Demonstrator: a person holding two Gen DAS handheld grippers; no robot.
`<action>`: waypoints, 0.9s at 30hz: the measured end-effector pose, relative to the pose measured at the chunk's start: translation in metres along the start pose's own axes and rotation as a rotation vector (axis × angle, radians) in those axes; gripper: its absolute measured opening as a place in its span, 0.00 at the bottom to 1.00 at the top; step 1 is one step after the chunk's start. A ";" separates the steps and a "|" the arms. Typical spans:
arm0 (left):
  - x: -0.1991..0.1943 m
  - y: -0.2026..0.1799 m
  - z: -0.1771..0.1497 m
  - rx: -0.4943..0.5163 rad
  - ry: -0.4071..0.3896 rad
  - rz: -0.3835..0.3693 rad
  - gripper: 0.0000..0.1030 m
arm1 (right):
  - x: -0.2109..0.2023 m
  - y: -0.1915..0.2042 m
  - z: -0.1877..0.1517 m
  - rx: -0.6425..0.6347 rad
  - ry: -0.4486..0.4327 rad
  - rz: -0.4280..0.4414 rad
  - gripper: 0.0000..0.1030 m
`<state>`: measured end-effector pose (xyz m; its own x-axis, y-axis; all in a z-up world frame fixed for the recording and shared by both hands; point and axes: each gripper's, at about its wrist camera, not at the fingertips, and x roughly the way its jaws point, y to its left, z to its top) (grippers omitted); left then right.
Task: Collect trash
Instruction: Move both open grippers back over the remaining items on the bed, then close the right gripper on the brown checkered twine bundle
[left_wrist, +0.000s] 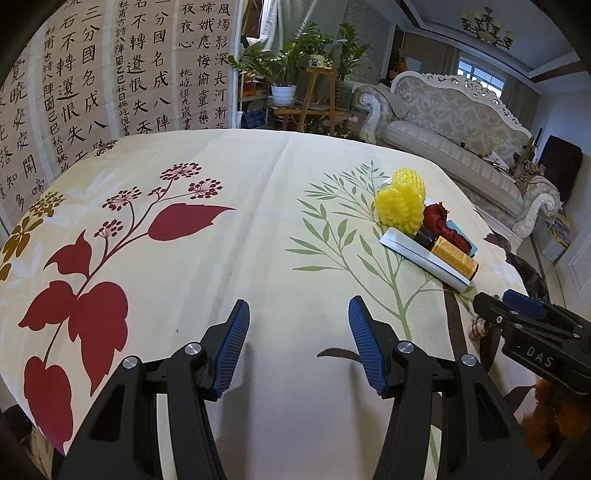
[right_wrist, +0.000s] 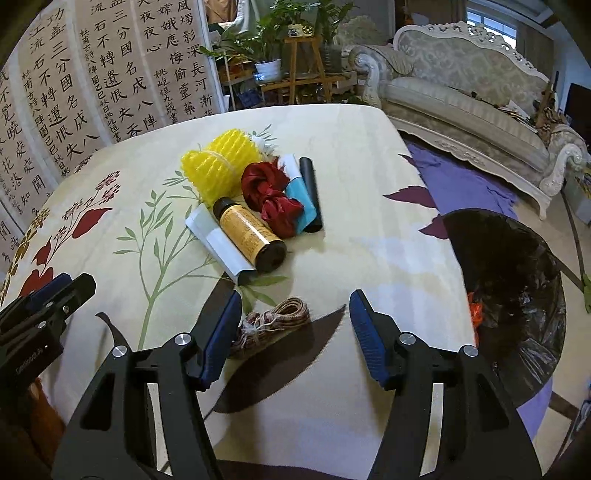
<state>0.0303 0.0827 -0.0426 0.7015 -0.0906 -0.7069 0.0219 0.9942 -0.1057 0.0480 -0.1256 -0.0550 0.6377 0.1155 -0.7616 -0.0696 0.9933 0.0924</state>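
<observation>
We hold our left hand-held gripper (left_wrist: 297, 334) over a bare stretch of the floral cloth that covers the bench (left_wrist: 258, 177), its blue pads spread apart with nothing between them. Our right hand-held gripper (right_wrist: 295, 325) hangs over the near right part of the same bench, jaws also spread and empty; a small coil of striped cord (right_wrist: 271, 321) lies on the cloth just beside its left pad, and we cannot tell whether the pad touches it. Farther out sits the main heap of trash, packed close together: a yellow foam net (right_wrist: 218, 166) at the far left, a crumpled red wrapper (right_wrist: 271, 195) to its right, a brown bottle with a yellow label (right_wrist: 249, 234) lying on its side nearest us, and a flat white packet (right_wrist: 218, 243) touching the bottle's left flank. A turquoise piece (right_wrist: 303, 203) and a black tube (right_wrist: 312, 192) lie along the right edge of the heap. Off the bench's right side, lower down, stands a bin lined with a black bag (right_wrist: 517, 288), with something orange showing inside. In the left wrist view the heap lies far right, and our right gripper shows at the right edge.
</observation>
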 end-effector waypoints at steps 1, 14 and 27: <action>0.000 0.000 0.000 -0.001 0.000 0.000 0.54 | -0.001 0.000 0.000 0.001 0.000 0.000 0.57; 0.001 -0.001 -0.001 0.002 0.004 -0.003 0.54 | -0.011 0.007 -0.006 0.012 -0.014 0.024 0.55; 0.002 -0.002 -0.002 0.000 0.003 -0.004 0.54 | -0.002 0.025 -0.008 -0.009 0.012 0.066 0.37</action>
<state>0.0303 0.0807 -0.0446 0.6990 -0.0944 -0.7088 0.0246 0.9938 -0.1081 0.0389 -0.1008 -0.0564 0.6223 0.1808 -0.7616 -0.1184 0.9835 0.1368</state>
